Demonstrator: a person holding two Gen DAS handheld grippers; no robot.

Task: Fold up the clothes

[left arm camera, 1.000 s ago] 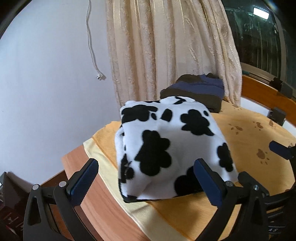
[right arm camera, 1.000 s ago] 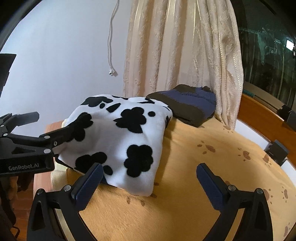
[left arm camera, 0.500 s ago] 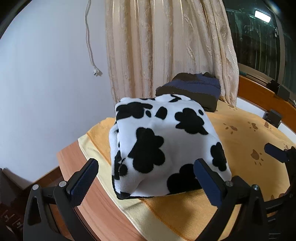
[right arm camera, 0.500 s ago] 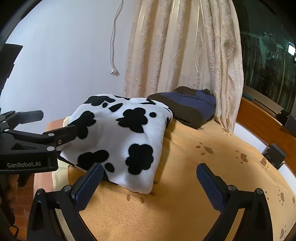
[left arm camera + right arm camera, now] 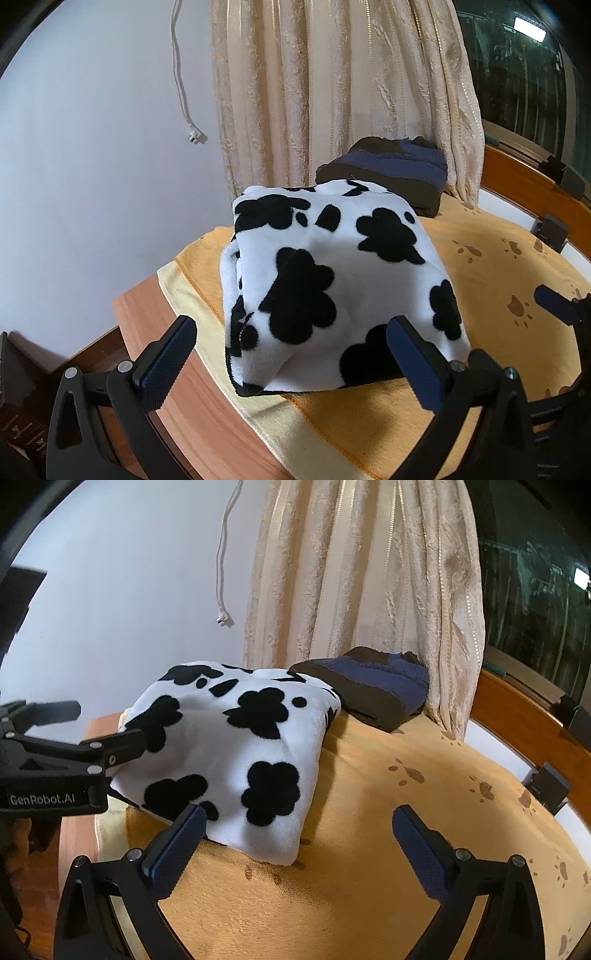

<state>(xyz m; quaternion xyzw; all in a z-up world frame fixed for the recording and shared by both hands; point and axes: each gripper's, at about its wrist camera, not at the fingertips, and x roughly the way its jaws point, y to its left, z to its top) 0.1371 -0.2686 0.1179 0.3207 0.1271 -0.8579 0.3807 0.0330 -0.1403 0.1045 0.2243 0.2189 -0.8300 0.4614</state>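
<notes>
Black-and-white cow-print fleece [image 5: 332, 295] | folded thick | on orange blanket [image 5: 498, 280]

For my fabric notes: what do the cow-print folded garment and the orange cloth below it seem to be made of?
The black-and-white cow-print folded garment looks like plush fleece: thick, fuzzy, matte, with soft rounded folds. The orange paw-print cloth looks like short-pile terry or microfibre, judging by its nubby surface.

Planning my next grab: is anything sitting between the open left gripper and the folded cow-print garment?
Nothing visible. The left gripper is open, and the cow-print garment lies directly ahead of its fingers on the orange towel. The dark blue folded garment lies behind it, out of the way.
</notes>
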